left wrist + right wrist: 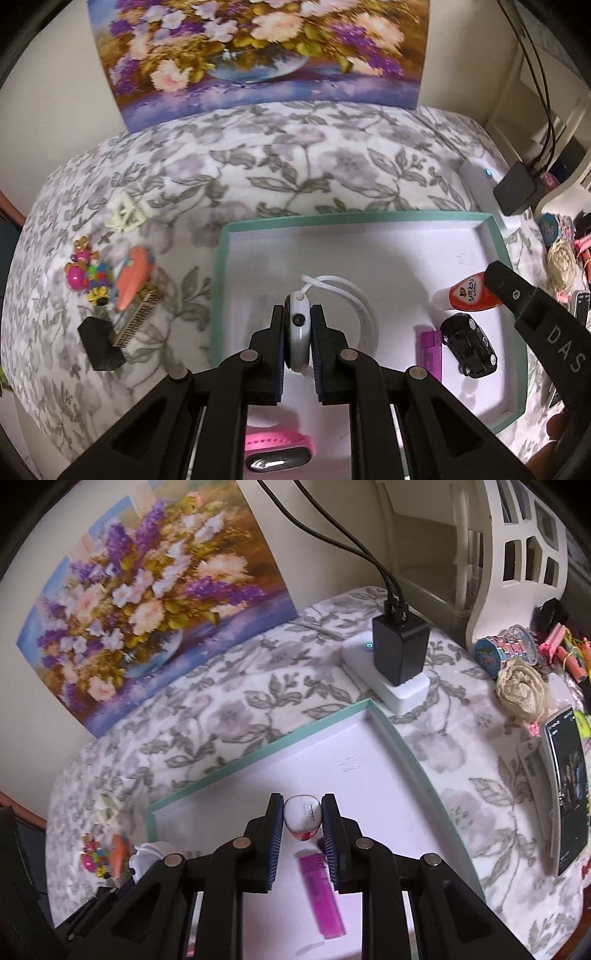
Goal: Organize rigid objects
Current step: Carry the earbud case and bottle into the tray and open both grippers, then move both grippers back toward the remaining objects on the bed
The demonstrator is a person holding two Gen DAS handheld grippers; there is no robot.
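Both tools loaded over the teal-rimmed tray (218, 280). Left tool (298, 328) is clamped narrow on the white watch (297, 332), whose white band (354, 295) loops toward the tray's far rim. Right tool (303, 819) pinches the orange-and-white cap piece (303, 818) above the tray floor, purple lighter (321, 897) just nearer than it. For a clean drop: lower each until it touches the floor, release over bare floor, clear of the black toy car (469, 343) and lighter. Toys (110, 280) left of the tray on the counter (295, 177) not yet sorted.
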